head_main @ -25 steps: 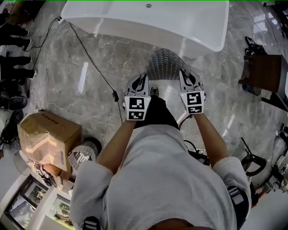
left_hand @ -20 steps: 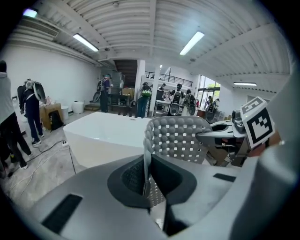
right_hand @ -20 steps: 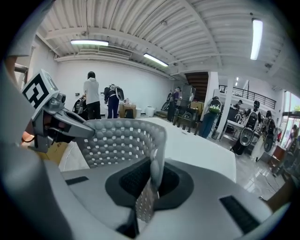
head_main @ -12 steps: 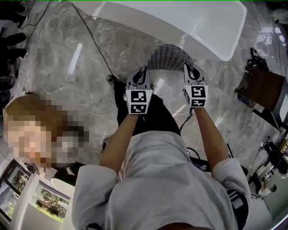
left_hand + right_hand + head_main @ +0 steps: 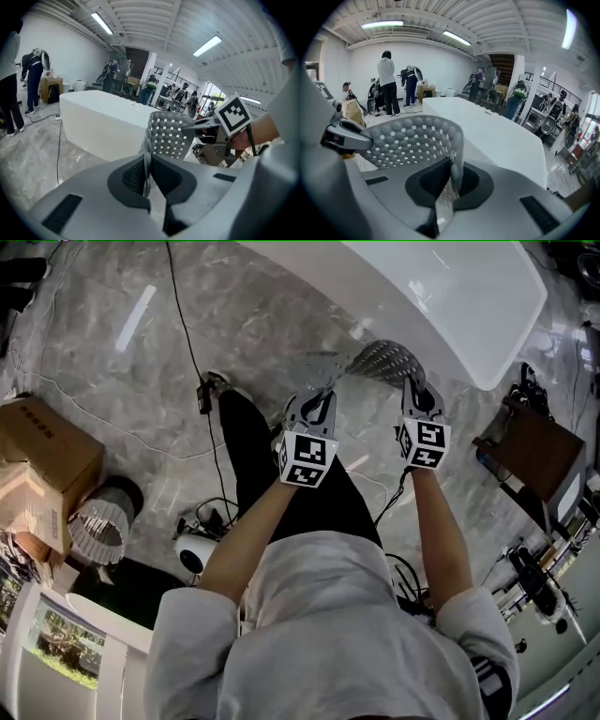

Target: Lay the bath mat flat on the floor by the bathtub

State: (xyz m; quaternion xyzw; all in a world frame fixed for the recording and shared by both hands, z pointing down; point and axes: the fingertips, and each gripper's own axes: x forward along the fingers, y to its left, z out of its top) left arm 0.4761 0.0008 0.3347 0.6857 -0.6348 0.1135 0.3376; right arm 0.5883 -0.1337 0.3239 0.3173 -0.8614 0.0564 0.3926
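1. The bathtub (image 5: 450, 296) fills the top right of my head view and sits closer to my hands than it did a second ago. I have bent towards it, over the marble floor (image 5: 122, 381) along its side.
2. The bath mat (image 5: 378, 360), grey and dotted with holes, has come down with my hands. It now arches in the air between my two tongs, just beside the tub wall, stretched wider than before. I cannot tell whether its far edge has reached the floor yet.
3. My left gripper (image 5: 317, 395) is clenched on the mat's near left corner, and the rubbery edge is pinched between its pads.
4. My right gripper (image 5: 418, 388) is likewise clamped on the right corner, with a fold of mat running up between its jaws.
5. I judge the lowering to be well under way. What remains is to bring the mat fully down and get it flat, and only then let go.
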